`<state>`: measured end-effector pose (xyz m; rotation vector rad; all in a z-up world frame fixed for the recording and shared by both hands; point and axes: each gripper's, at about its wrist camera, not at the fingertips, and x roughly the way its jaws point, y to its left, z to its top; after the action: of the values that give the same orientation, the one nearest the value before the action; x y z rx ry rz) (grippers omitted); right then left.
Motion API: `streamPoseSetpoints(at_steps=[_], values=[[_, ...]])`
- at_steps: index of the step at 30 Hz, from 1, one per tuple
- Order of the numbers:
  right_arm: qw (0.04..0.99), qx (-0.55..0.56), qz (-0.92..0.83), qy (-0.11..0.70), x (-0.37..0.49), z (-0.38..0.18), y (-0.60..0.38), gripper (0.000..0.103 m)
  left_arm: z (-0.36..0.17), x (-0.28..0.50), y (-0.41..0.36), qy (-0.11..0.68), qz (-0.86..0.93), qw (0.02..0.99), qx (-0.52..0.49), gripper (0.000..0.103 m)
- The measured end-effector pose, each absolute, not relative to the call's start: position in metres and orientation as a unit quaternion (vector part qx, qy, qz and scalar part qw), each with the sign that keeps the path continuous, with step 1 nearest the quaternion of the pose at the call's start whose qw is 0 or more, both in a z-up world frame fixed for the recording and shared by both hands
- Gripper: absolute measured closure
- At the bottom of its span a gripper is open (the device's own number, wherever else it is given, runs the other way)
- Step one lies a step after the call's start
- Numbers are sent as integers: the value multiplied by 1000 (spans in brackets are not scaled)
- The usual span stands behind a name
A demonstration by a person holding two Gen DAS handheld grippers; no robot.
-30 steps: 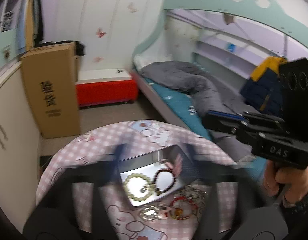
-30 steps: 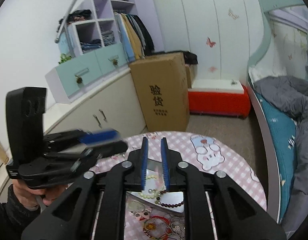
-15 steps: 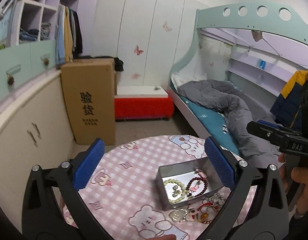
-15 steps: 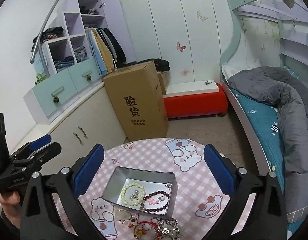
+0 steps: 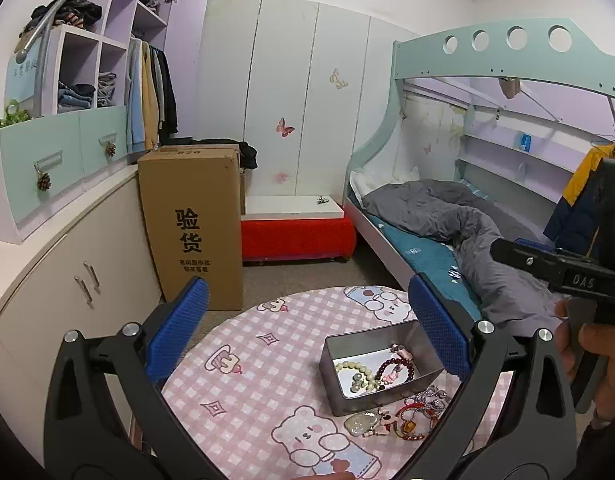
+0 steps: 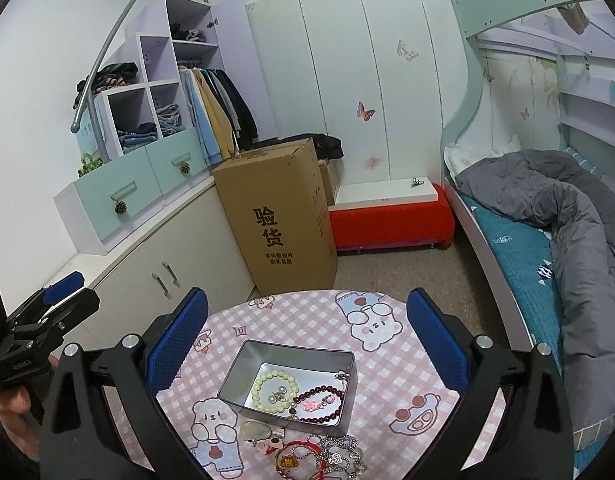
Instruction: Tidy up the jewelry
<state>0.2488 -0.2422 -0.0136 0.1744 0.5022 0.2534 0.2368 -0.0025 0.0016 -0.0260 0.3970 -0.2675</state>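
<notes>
A metal tin (image 6: 243,368) sits on the round table with the pink checked cloth (image 6: 307,320). It holds a pale green bead bracelet (image 6: 267,384), a dark red bead bracelet (image 6: 323,392) and small earrings. Loose jewelry (image 6: 319,452) lies in front of the tin: a red cord bracelet, a silver chain and a pale pendant. The tin (image 5: 347,344) and loose pieces (image 5: 403,420) also show in the left wrist view. My right gripper (image 6: 307,344) is open and empty above the tin. My left gripper (image 5: 305,328) is open and empty above the table, left of the tin.
A tall cardboard box (image 6: 279,220) stands on the floor behind the table. A red bench (image 6: 391,220) sits by the wardrobe wall. A bunk bed with a grey quilt (image 6: 567,208) is on the right. White cabinets (image 6: 167,264) line the left.
Both grippers opened wide from shut. Both views lifted and steadied, so the tin now sits between the right gripper's fingers and right of the left gripper's centre.
</notes>
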Motion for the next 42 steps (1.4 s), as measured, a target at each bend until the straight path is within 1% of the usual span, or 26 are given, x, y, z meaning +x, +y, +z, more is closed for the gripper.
streamPoseSetpoints(at_steps=[14,24,36,42], values=[[964,84,112,225,209,-4,-246,7,-9,210,4,203,-123,971,-25,6],[966,85,93,225,186,-12,-253,7,-29,193,7,216,-121,969,-19,6],[953,96,75,277,176,-56,-266,7,-86,198,7,278,-121,953,-11,6],[938,91,83,325,177,-88,-260,7,-118,207,-9,315,-133,940,5,6]])
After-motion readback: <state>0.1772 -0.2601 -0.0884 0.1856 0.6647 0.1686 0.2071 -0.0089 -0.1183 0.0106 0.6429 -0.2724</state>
